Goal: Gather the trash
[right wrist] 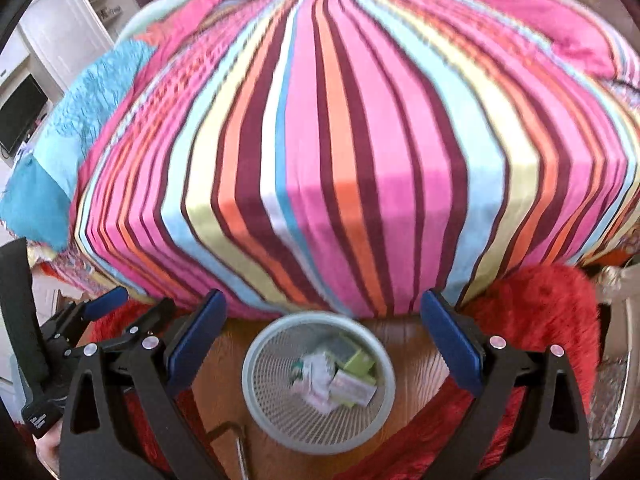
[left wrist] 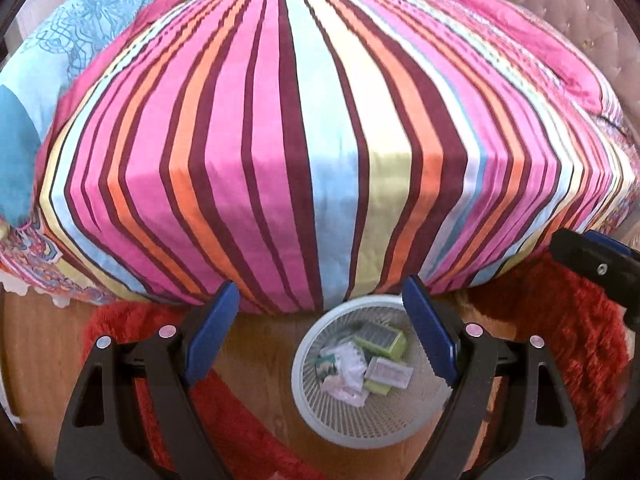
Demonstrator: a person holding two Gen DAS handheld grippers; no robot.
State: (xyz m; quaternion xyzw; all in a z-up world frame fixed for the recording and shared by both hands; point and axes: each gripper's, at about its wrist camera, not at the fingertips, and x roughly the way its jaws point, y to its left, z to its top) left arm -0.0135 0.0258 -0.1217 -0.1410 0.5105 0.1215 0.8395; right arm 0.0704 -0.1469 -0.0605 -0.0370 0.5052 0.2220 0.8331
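both my left gripper [left wrist: 320,332] and right gripper [right wrist: 322,340] hang wide open and empty above the round white mesh wastebasket [left wrist: 308,412] holding the crumpled paper and carton trash [left wrist: 364,364], so i'd scan the striped bedspread [left wrist: 320,140] slowly for leftovers

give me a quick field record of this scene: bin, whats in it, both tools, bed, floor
bin: round white mesh wastebasket standing on the wood floor at the foot of the bed
contents: crumpled white paper, green box, a pale flat packet
left tool: above the bin, open, nothing between the pads
right tool: above the bin, open, nothing held
bed: striped cover, no trash visible on it
floor: red shaggy rug on both sides of the bin
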